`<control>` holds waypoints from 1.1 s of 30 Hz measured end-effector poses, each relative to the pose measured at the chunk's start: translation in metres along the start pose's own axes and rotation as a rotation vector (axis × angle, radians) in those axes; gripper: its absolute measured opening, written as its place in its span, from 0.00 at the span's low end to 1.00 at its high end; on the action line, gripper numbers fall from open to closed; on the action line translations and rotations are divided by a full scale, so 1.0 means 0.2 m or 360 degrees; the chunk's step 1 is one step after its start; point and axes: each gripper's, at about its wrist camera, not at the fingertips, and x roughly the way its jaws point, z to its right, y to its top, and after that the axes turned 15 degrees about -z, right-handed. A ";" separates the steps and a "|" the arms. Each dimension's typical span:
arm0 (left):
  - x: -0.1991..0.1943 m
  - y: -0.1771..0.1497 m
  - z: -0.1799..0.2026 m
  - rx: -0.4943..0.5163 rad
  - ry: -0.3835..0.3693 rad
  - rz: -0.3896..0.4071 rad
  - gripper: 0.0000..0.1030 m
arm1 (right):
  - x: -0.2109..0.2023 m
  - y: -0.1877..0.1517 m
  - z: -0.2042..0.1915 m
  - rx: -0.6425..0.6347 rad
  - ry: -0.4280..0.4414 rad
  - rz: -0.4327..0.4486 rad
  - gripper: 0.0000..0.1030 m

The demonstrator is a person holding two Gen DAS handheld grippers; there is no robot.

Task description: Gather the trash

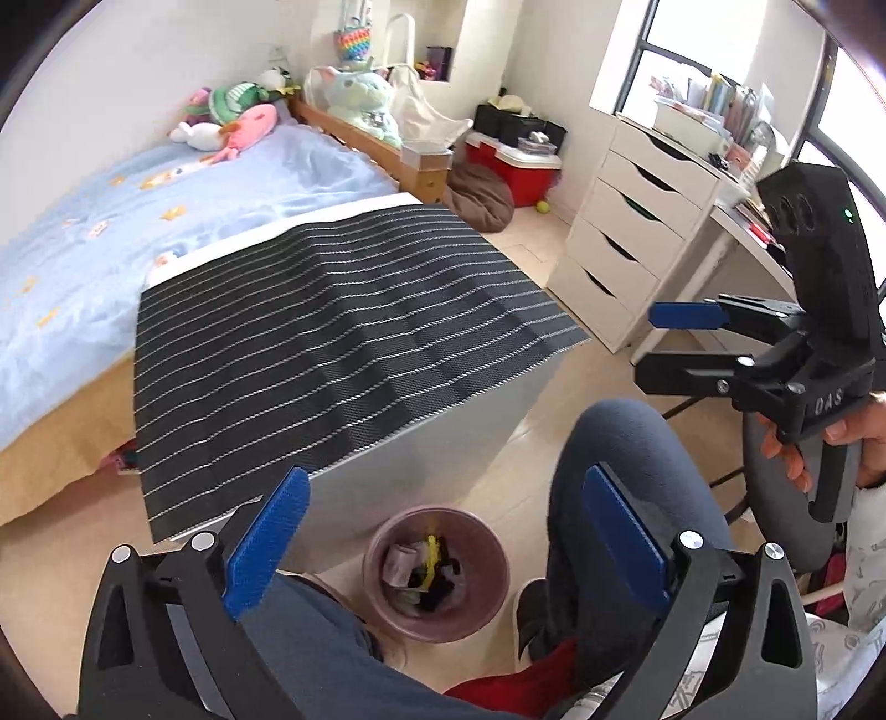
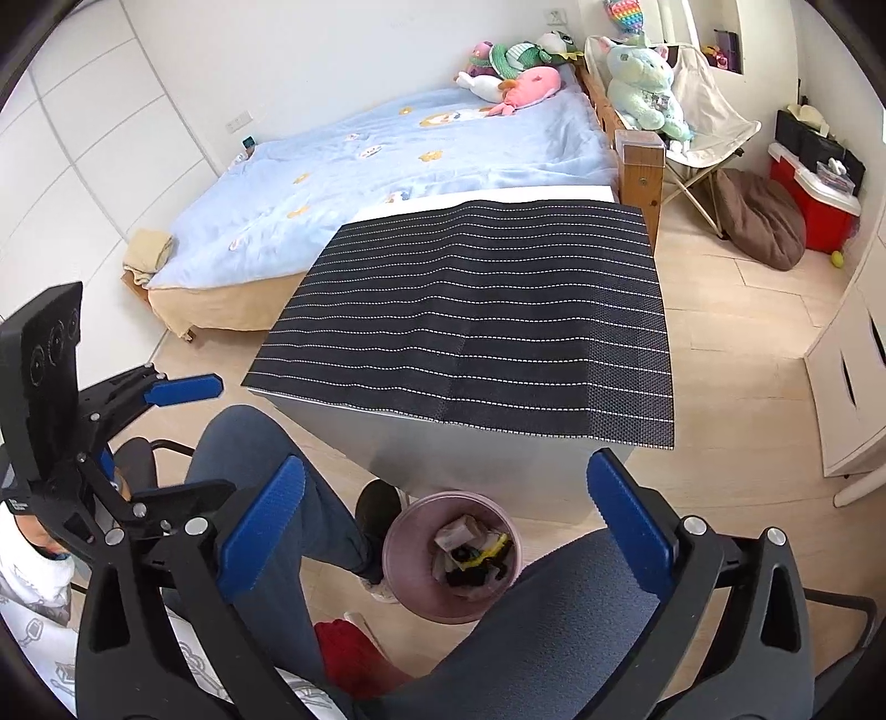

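Left gripper (image 1: 443, 545) jaws spread wide, empty; right gripper (image 2: 443, 531) likewise. Between and below both pairs of blue pads: pink wastebasket (image 1: 487, 545) on floor, holding trash (image 1: 423, 570). Beyond: striped black mat (image 1: 332, 332) on table.

Pink bin (image 1: 382, 559); black white-striped mat (image 1: 332, 343); pale blue bedspread (image 1: 83, 232).

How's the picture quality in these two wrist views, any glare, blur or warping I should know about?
Left wrist view: the window at top right is blown out white; strong fisheye bending curves the striped mat, with dark corners. Right wrist view: even daylight, no glare, the same barrel warping along the wall panels. Both are sharp: the trash bin and its contents read clearly, and shadows are soft.
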 end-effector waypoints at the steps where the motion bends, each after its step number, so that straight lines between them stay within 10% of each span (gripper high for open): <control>1: 0.00 0.00 -0.01 -0.0013 0.0011 0.0007 0.93 | 0.00 0.00 -0.01 -0.0004 -0.0001 0.0002 0.97; 33: -0.26 0.25 -0.29 -0.0262 0.0150 0.0330 0.94 | -0.20 0.41 -0.17 -0.0144 -0.0148 0.0287 0.97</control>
